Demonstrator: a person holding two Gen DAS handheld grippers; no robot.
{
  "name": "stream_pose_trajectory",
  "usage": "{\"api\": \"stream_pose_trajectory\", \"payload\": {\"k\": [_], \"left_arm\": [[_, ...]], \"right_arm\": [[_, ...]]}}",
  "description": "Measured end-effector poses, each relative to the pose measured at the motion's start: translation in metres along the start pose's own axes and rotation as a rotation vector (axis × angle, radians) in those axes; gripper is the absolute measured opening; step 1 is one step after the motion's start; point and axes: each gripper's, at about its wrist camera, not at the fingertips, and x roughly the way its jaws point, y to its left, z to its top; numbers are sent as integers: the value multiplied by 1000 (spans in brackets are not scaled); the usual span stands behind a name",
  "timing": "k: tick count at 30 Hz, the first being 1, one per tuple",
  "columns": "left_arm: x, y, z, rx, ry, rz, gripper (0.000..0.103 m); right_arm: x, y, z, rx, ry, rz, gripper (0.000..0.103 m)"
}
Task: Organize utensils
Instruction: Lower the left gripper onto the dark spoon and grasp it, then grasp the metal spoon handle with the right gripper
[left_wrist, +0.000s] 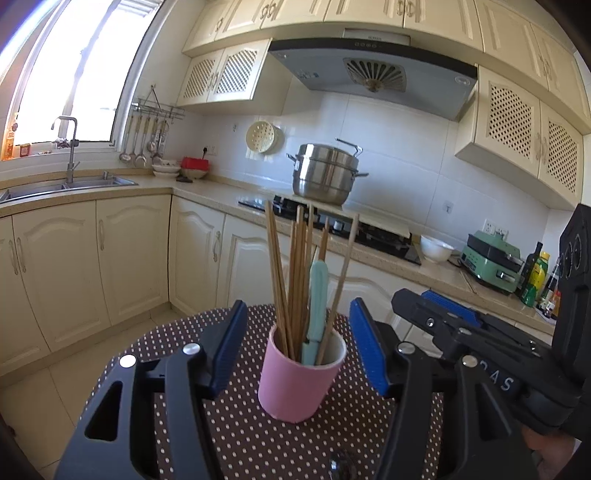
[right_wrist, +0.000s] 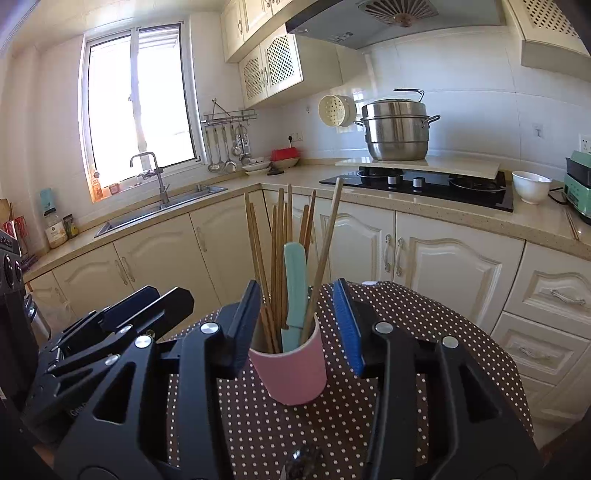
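A pink cup (left_wrist: 295, 384) (right_wrist: 291, 373) stands upright on the brown dotted tablecloth (left_wrist: 258, 443) (right_wrist: 406, 332). It holds several wooden chopsticks (left_wrist: 295, 266) (right_wrist: 277, 251) and a teal-handled utensil (left_wrist: 316, 302) (right_wrist: 295, 280). My left gripper (left_wrist: 299, 350) is open, its blue pads either side of the cup with a gap on each side. My right gripper (right_wrist: 297, 325) is open too and also straddles the cup; its left finger overlaps the cup's rim in the picture, its right pad is apart. Each gripper shows in the other's view (left_wrist: 432, 302) (right_wrist: 166, 299).
A small shiny metal object (left_wrist: 340, 465) (right_wrist: 303, 458) lies on the cloth near me, mostly hidden. Behind are cream cabinets, a counter with a sink (right_wrist: 159, 210), a hob (right_wrist: 424, 184) with a steel steamer pot (right_wrist: 397, 129), a white bowl (right_wrist: 530, 186) and hanging ladles (right_wrist: 225, 147).
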Motion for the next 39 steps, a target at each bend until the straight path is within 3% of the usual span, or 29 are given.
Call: {"api": "stream_pose_trajectory", "payload": {"k": [8,13,17,21,23,30,34,37,39], "left_arm": [[2,-18,-36,39,171,-27,57],[17,-22,-69,40,374,-59,57],[35,-28,-94,56,544,-44,57],[45,-36,-115,77,654,-52,57],[45,-39,-122,92,677,-43,56],[53,-50,-137,111,740,-52,33],[58,-53,-144,123,749,-39,28],[60,-51,-143,111,751,-29,13],[62,-49,-142,104,753,-35,11]], "right_arm": [[-13,-15,-35,24,87,-31,42],[-15,-26,-70,22,184,-57,45],[-16,-36,-96,38,256,-74,45],[-17,-50,-116,72,323,-85,45],[-18,-55,-124,88,352,-72,45],[-23,-62,-143,109,394,-45,45],[-25,-65,-150,127,405,-30,45],[-29,-67,-155,129,405,-29,45],[-29,-69,-156,137,408,-23,46]]}}
